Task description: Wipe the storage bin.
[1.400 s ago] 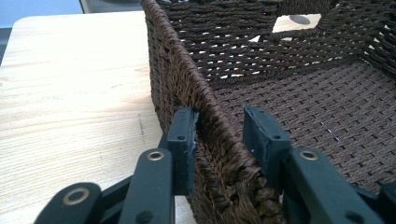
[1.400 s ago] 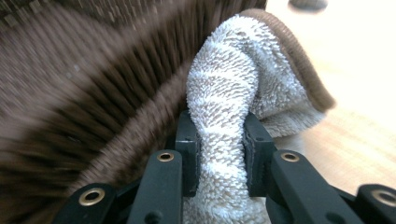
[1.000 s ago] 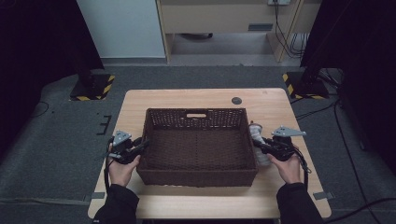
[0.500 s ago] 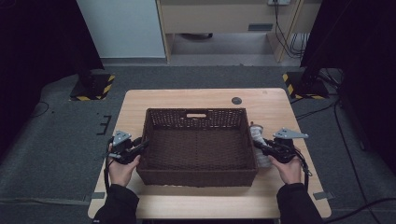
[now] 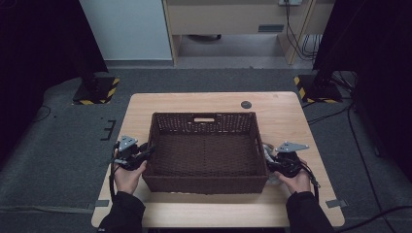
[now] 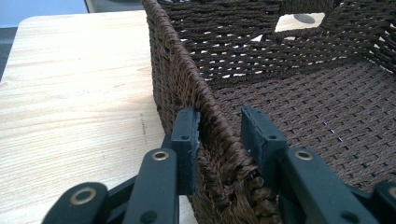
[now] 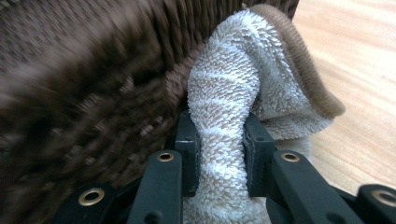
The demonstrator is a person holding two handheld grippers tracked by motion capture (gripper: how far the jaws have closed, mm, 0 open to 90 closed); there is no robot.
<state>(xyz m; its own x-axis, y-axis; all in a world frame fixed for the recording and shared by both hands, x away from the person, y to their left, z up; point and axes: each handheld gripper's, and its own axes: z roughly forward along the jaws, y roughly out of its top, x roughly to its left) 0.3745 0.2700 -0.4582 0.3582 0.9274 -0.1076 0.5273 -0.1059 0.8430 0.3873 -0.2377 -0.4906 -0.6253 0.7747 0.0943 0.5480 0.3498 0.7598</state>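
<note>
Two grippers flank the basket point(image 5: 204, 150) at mid-frame: left gripper point(image 6: 219, 135), jaws just narrowing, straddles its wall; right gripper point(image 7: 219, 140) pinches the towel point(image 7: 243, 84), suggesting loading is imminent.

The basket point(image 6: 205, 93) is dark brown woven fibre, rough and matt. The towel point(image 7: 233, 98) is cream terry cloth, looped and fluffy. The table point(image 6: 70, 93) is pale, smooth-grained wood.

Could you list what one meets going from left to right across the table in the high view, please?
Left gripper at the basket's left wall → brown woven basket → pale towel pinched beside the basket's right wall → right gripper → bare wooden table.
</note>
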